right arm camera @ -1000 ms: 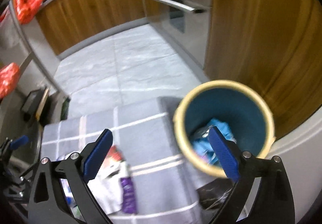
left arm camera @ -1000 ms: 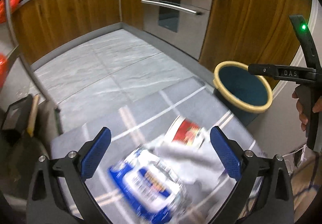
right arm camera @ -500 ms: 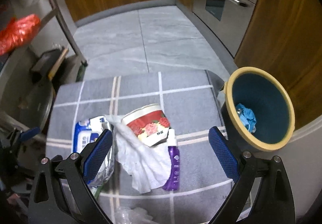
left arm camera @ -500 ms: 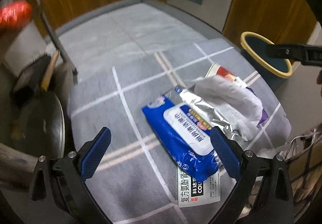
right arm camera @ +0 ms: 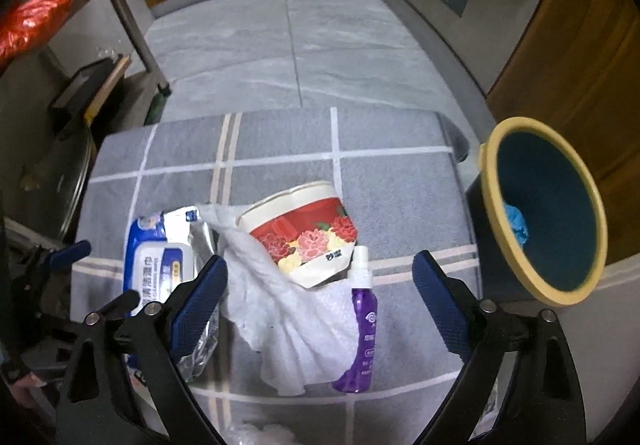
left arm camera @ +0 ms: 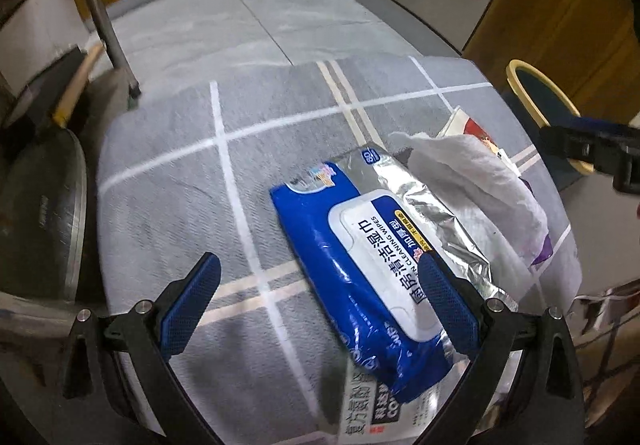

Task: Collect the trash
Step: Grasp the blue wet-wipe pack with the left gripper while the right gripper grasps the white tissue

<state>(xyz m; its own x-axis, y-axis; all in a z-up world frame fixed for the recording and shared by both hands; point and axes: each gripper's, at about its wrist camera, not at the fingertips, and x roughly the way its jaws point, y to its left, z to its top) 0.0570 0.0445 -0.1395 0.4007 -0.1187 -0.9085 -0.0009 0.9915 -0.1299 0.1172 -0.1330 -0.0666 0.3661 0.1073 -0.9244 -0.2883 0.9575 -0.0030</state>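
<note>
- My table (right arm camera: 400,181), under its grey checked cloth, fills the ground below both tongs; each pair points steeply down at it from above.
- The bin (right arm camera: 516,253), dark blue with a yellow rim, stands off the table's edge, beyond my right tongs' right finger. Only the right view looks into it and shows a blue crumpled scrap (right arm camera: 516,223) inside; the left view catches just part of the rim (left arm camera: 520,81).
- The blue wipes pack (left arm camera: 360,265) lies under my left tongs' right finger, reaching ahead of it. From the right view it sits (right arm camera: 156,257) beyond the left finger.
- The white tissue (right arm camera: 288,293) lies crumpled between my right tongs' fingers, just ahead of them, draped against the red flowered paper cup (right arm camera: 308,233), which lies on its side beyond it.
- The purple spray bottle (right arm camera: 360,317) lies beside the tissue, nearer the right finger. The left view shows only a purple sliver of it under the tissue.
- My left tongs (left arm camera: 316,301) are spread wide, touching nothing.
- My right tongs (right arm camera: 320,281) are spread but closing, the tissue below the gap, pads not on it.
- A printed leaflet (left arm camera: 384,413) under the pack shows plainly only in the left view.
</note>
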